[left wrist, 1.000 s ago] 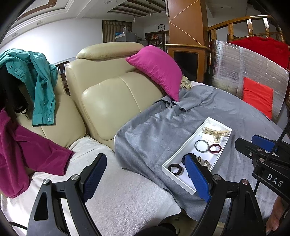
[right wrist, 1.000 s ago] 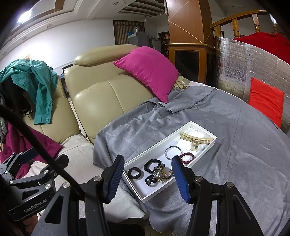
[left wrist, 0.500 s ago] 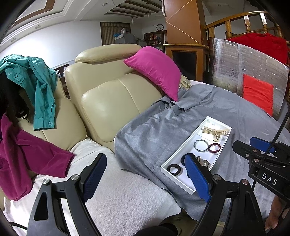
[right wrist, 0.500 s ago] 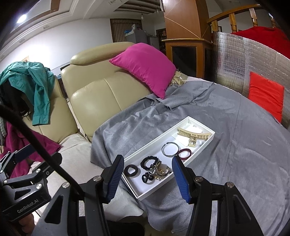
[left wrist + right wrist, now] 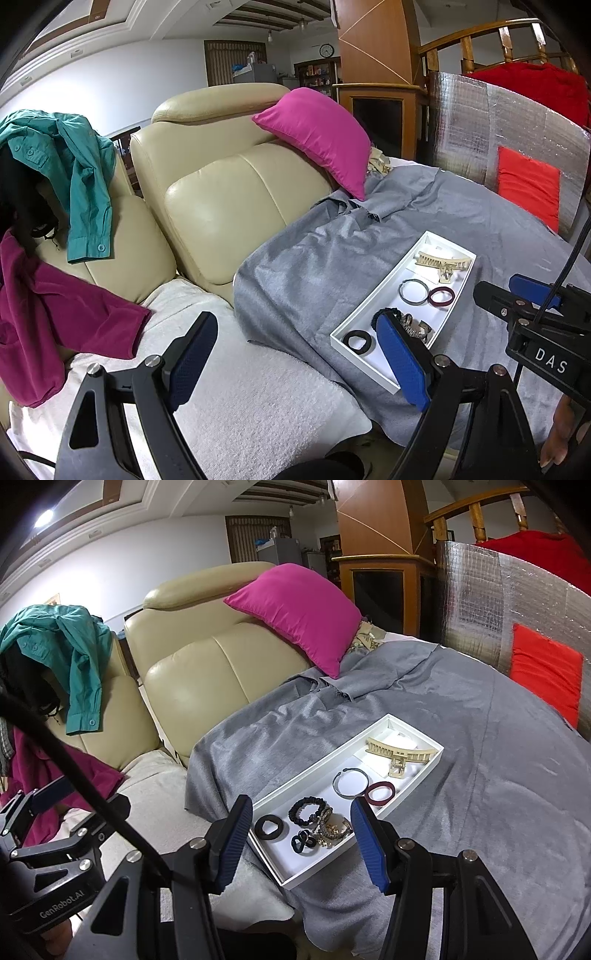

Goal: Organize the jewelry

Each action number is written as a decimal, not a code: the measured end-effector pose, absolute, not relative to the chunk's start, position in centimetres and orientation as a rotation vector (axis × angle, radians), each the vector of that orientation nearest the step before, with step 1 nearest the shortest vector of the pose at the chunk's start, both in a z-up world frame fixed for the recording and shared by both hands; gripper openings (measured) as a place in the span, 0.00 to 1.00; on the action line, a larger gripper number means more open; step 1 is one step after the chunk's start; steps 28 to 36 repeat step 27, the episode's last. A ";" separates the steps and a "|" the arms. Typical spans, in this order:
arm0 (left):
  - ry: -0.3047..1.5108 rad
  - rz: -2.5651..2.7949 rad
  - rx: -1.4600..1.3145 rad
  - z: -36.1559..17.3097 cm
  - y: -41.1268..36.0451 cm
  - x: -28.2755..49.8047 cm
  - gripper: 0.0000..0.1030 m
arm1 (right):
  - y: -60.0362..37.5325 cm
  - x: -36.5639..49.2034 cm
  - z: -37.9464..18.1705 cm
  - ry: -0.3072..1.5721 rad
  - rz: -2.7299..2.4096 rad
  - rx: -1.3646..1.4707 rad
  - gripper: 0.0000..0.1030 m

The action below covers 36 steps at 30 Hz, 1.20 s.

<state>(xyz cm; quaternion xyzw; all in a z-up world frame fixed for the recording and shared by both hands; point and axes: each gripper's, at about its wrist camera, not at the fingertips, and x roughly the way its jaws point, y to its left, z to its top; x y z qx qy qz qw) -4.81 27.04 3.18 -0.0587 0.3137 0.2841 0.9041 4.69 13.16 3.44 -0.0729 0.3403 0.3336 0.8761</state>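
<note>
"DAS" on right gripper (image 5: 532, 317); "GenRobot.AI" on left gripper (image 5: 55, 849).

The left gripper (image 5: 295, 354) is held low with its jaws spread wide, nothing between the blue pads (image 5: 402, 360). The right gripper (image 5: 301, 843) is likewise held low, its jaws apart and empty. The two sit side by side at about the same height, both facing forward; each shows at the edge of the other's view. A bit of a hand (image 5: 561, 439) shows under the right one.
</note>
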 end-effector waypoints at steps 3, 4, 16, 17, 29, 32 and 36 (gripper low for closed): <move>0.650 0.588 -0.120 3.1 27.1 -4.7 0.85 | 13.2 4.8 3.3 0.713 0.697 -0.149 0.58; 0.651 0.589 -0.120 3.1 27.1 -4.7 0.85 | 13.3 4.8 3.3 0.713 0.697 -0.149 0.58; 0.664 0.591 -0.112 2.5 27.5 -4.2 0.85 | 13.7 5.1 2.6 0.722 0.700 -0.148 0.58; 0.667 0.591 -0.110 2.5 27.4 -4.1 0.85 | 13.7 5.1 2.6 0.722 0.701 -0.147 0.58; 0.675 0.568 -0.079 1.9 25.5 -1.2 0.85 | 10.6 7.0 2.2 0.710 0.674 -0.113 0.58; 0.675 0.568 -0.079 1.9 25.5 -1.2 0.85 | 10.6 7.0 2.2 0.710 0.674 -0.113 0.58; 0.675 0.568 -0.079 1.9 25.5 -1.2 0.85 | 10.6 7.0 2.2 0.710 0.674 -0.113 0.58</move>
